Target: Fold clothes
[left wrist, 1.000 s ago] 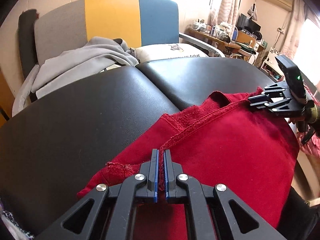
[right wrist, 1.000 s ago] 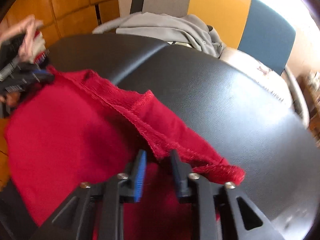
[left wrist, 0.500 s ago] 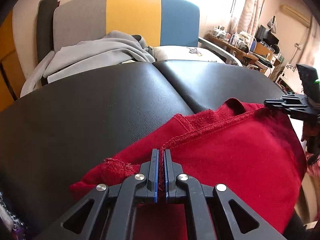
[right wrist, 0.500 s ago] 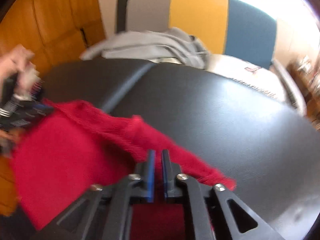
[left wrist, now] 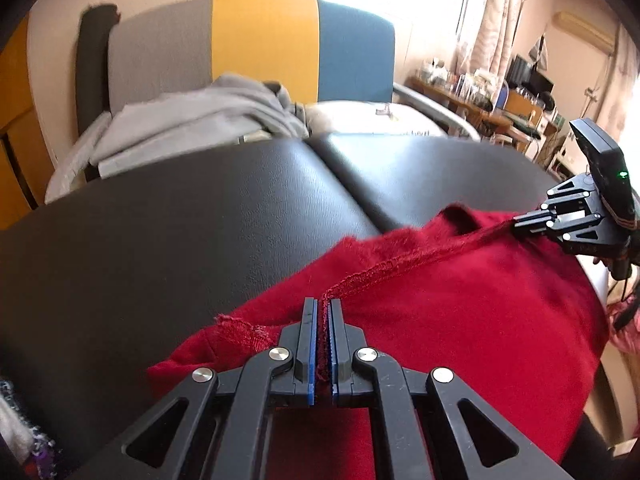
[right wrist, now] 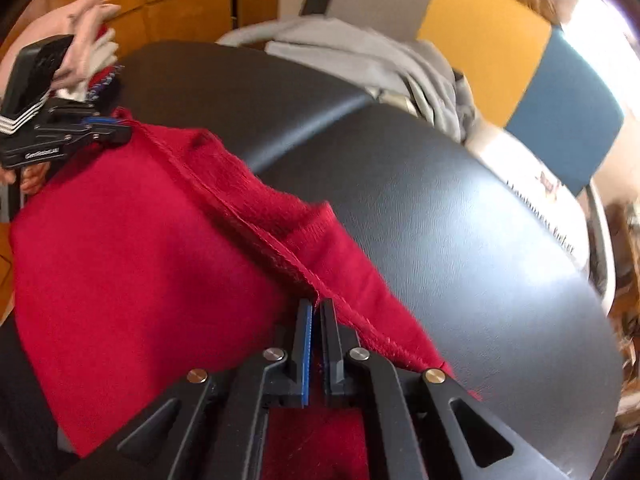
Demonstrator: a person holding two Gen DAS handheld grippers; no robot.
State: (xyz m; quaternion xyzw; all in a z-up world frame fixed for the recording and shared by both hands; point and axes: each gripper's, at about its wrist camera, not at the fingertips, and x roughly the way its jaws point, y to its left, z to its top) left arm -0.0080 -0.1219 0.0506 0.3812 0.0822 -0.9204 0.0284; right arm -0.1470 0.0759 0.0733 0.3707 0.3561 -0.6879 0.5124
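A red knit garment (left wrist: 460, 308) lies over the near part of a black padded table (left wrist: 180, 240). My left gripper (left wrist: 323, 308) is shut on the garment's hemmed edge at its left end. My right gripper (right wrist: 316, 308) is shut on the same hem at its right end, and the hem (right wrist: 224, 204) runs taut between the two. The right gripper also shows in the left wrist view (left wrist: 520, 222), and the left gripper shows in the right wrist view (right wrist: 120, 130). The garment (right wrist: 120, 248) hangs down toward me over the table's near edge.
A chair (left wrist: 260, 44) with grey, yellow and blue back panels stands behind the table, with a grey garment (left wrist: 192, 120) piled on it. A white printed cushion (right wrist: 536, 208) lies beside it. A cluttered desk (left wrist: 480, 92) stands at the far right, orange cabinets (right wrist: 192, 12) to the left.
The right gripper has closed on the red hem; it stood open around it a second ago. Both grippers have lifted slightly and the hem between them is pulled straighter.
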